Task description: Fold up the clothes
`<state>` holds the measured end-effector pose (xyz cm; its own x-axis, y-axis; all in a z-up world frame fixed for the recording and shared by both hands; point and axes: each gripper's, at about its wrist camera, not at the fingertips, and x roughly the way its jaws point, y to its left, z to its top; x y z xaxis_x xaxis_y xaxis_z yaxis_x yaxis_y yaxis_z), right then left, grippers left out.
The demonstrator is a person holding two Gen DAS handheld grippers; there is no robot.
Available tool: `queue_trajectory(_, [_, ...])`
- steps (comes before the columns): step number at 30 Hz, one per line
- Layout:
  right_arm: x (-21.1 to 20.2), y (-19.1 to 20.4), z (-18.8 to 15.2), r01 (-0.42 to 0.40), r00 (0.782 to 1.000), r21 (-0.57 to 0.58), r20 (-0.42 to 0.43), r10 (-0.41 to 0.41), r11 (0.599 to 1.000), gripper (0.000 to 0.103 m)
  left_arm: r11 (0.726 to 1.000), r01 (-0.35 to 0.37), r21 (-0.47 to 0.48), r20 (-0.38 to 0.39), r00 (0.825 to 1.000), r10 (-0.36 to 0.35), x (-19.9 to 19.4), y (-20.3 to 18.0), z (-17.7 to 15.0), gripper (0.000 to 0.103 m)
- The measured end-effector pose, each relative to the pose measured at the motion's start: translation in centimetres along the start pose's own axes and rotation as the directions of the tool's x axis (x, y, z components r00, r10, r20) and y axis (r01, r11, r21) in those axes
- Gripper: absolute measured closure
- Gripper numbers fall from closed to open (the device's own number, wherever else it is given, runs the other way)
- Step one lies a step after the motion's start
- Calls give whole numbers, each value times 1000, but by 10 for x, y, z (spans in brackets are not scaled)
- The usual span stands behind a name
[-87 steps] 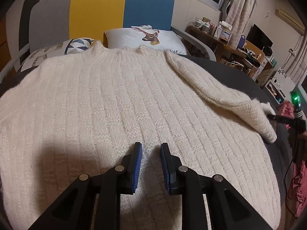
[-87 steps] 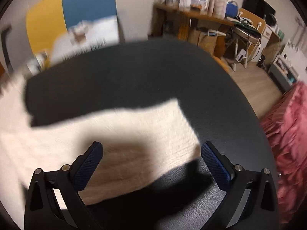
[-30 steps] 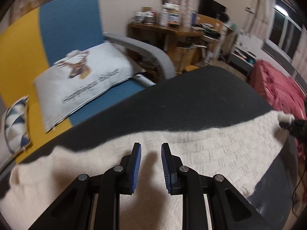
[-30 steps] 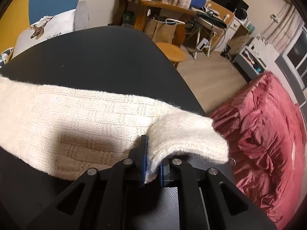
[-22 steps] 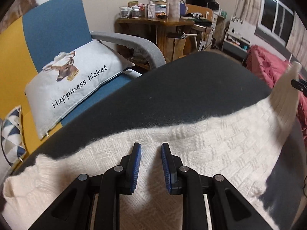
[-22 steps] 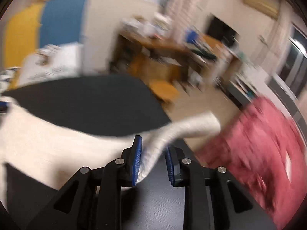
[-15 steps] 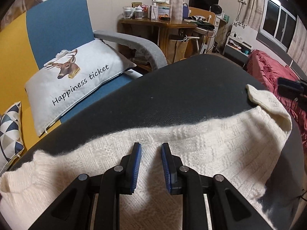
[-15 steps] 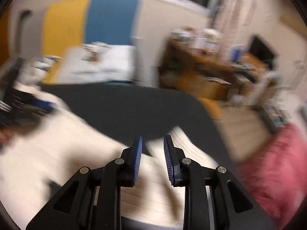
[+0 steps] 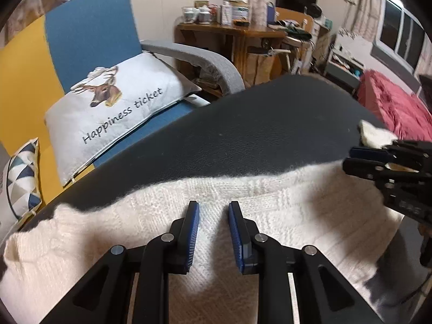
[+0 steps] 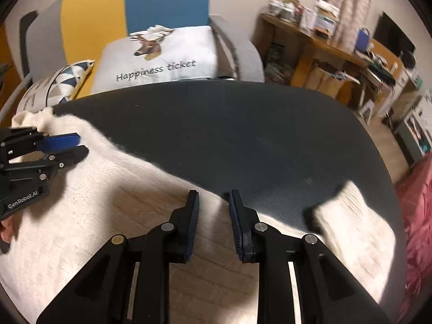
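Note:
A cream knit sweater (image 9: 270,216) lies across the round black table (image 9: 270,135). In the left wrist view my left gripper (image 9: 213,232) sits low over the sweater's upper edge. Its blue pads stand a narrow gap apart, and knit shows below that gap, not pinched. My right gripper (image 10: 213,216) hovers over the sweater (image 10: 108,216) near its far edge, jaws equally narrow and holding nothing. The sleeve cuff (image 10: 351,216) lies loose on the table to its right. Each gripper shows in the other's view: the left gripper (image 10: 70,147) and the right gripper (image 9: 353,158).
Behind the table is a blue and yellow sofa with a deer cushion (image 9: 116,108) and a triangle-patterned cushion (image 10: 64,81). A cluttered wooden desk (image 9: 243,35) stands at the back right. Red bedding (image 9: 391,108) lies beyond the table's right rim.
The right gripper was shut on the sleeve cuff a second ago. It swung left and let go, and the cuff now lies on the table. The left gripper stayed over the sweater.

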<state>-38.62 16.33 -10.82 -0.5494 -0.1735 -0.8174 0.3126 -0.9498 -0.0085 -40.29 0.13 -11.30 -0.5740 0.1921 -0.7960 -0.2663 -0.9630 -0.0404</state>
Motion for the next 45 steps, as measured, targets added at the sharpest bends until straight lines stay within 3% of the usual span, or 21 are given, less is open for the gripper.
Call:
queue_trajectory(3, [-26, 7, -8, -42, 999, -33, 30, 43, 999, 79, 999, 49, 22, 22, 999, -50, -21, -6, -14, 81])
queue_trajectory(6, [-35, 21, -23, -110, 994, -101, -6, 110, 989, 79, 991, 105, 79, 27, 994, -107, -43, -20, -32, 81])
queue_trajectory(8, [-34, 25, -37, -87, 996, -159, -49, 80, 984, 79, 987, 110, 120, 2, 994, -111, -46, -34, -42, 81])
queue_trajectory(10, [-24, 29, -55, -69, 991, -192, -122, 46, 979, 79, 985, 88, 149, -85, 993, -76, -30, -47, -51, 82])
queue_trajectory(13, [-28, 32, -66, -64, 995, -186, -89, 48, 980, 78, 990, 72, 117, -83, 995, -62, -29, -49, -50, 82])
queue_trajectory(16, [-40, 25, -63, -131, 989, -98, -79, 124, 986, 78, 985, 167, 33, -39, 985, -166, -53, -44, -48, 82])
queue_trajectory(18, [-54, 30, -62, -183, 983, -124, -31, 181, 975, 78, 978, 197, 66, -37, 980, -195, -64, -55, -53, 82])
queue_trajectory(20, [-57, 43, -64, -127, 992, -199, -8, 128, 972, 78, 966, 234, 106, -57, 972, -229, -69, -73, -64, 82])
queue_trajectory(22, [-47, 46, -61, -134, 991, -218, -23, 133, 967, 78, 956, 258, 141, -87, 965, -248, -69, -91, -77, 82])
queue_trajectory(24, [-34, 47, -57, -150, 989, -230, -42, 144, 962, 77, 958, 239, 160, -121, 968, -222, -61, -103, -92, 82])
queue_trajectory(26, [-28, 44, -56, -147, 989, -220, -48, 140, 964, 77, 963, 234, 133, -106, 969, -221, -59, -102, -98, 82])
queue_trajectory(31, [-15, 37, -51, -134, 990, -189, -59, 125, 973, 79, 956, 289, 42, -118, 952, -282, -63, -89, -91, 82])
queue_trajectory(35, [-25, 34, -56, -148, 989, -182, -51, 141, 972, 78, 947, 317, -59, -41, 947, -320, -93, -65, -99, 82])
queue_trajectory(37, [-44, 40, -63, -270, 963, -200, -38, 268, 942, 78, 944, 322, -77, -6, 946, -323, -113, -59, -110, 82])
queue_trajectory(39, [-64, 46, -69, -396, 916, -221, -29, 399, 891, 78, 939, 333, -82, 8, 943, -334, -127, -58, -125, 82])
queue_trajectory(43, [-58, 66, -68, -466, 883, -260, -77, 463, 846, 78, 930, 362, -69, 3, 932, -363, -143, -76, -162, 82])
queue_trajectory(45, [-45, 75, -64, -459, 888, -272, -103, 449, 846, 79, 929, 365, -51, -12, 930, -366, -147, -86, -177, 82])
